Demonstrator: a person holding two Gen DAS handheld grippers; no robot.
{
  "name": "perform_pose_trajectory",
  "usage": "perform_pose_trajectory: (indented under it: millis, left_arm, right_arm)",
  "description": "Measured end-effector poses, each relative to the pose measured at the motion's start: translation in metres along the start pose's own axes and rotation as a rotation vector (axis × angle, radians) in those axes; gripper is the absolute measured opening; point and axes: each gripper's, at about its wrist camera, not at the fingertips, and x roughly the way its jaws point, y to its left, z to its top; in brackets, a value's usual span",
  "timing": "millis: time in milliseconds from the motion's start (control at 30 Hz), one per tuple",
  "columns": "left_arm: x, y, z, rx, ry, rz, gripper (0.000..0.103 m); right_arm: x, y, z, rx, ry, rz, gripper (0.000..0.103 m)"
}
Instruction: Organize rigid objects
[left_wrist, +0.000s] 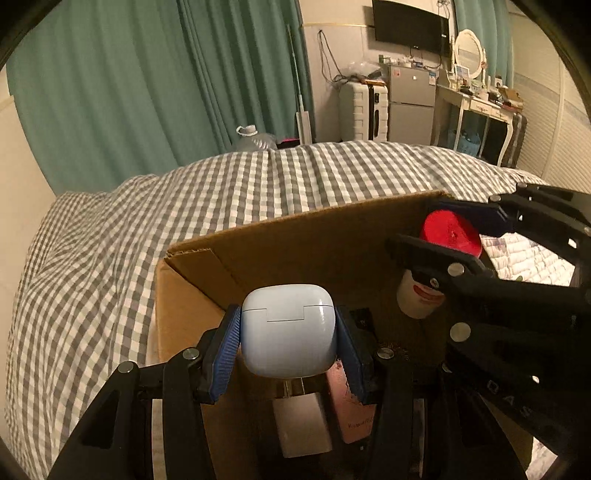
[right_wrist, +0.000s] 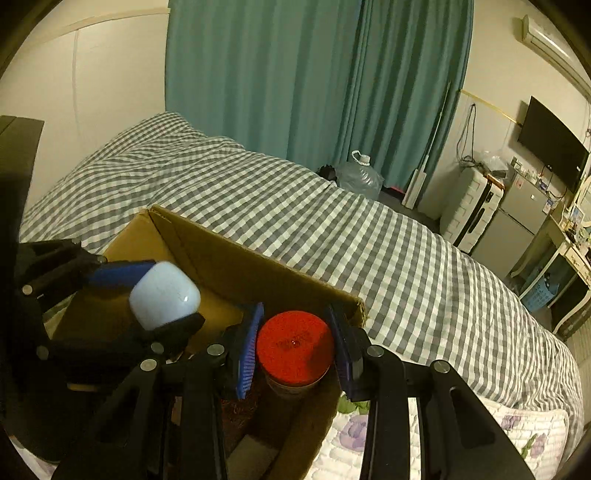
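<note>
I have the cardboard box (left_wrist: 295, 251) on the bed (left_wrist: 110, 240) as my landmark. My left gripper (left_wrist: 288, 343) is clamped on a pale blue earbud case (left_wrist: 288, 332), its blue pads against the case's two sides, holding it above the box's open top on the left side. Below it, inside the box, lie a white block (left_wrist: 303, 424) and a pink item (left_wrist: 351, 406). Further right, my right gripper (right_wrist: 295, 350) grips a red-lidded jar (right_wrist: 295, 347) by its lid, at the box's right-hand end just inside the far wall.
</note>
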Motion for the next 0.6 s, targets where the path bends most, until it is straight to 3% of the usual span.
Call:
perform_pose_trajectory:
  millis: [300, 333, 367, 400, 600]
  left_arm:
    - [0.008, 0.006, 0.0, -0.043, 0.036, -0.019, 0.053]
    - [0.007, 0.006, 0.0, -0.051, 0.037, -0.022, 0.054]
    - [0.005, 0.005, 0.0, -0.058, 0.029, -0.023, 0.059]
    - [0.002, 0.004, -0.001, -0.059, 0.022, -0.018, 0.061]
    - [-0.018, 0.001, -0.001, -0.064, -0.013, 0.014, 0.064]
  right_arm:
    - [0.004, -0.002, 0.003, 0.001, 0.002, 0.01, 0.035]
    - [0.003, -0.001, 0.003, 0.002, 0.003, 0.013, 0.036]
    - [0.003, -0.001, 0.003, 0.004, 0.008, 0.014, 0.045]
    - [0.002, -0.001, 0.002, 0.008, 0.014, 0.01, 0.048]
    - [-0.018, 0.001, 0.002, 0.014, 0.02, -0.014, 0.053]
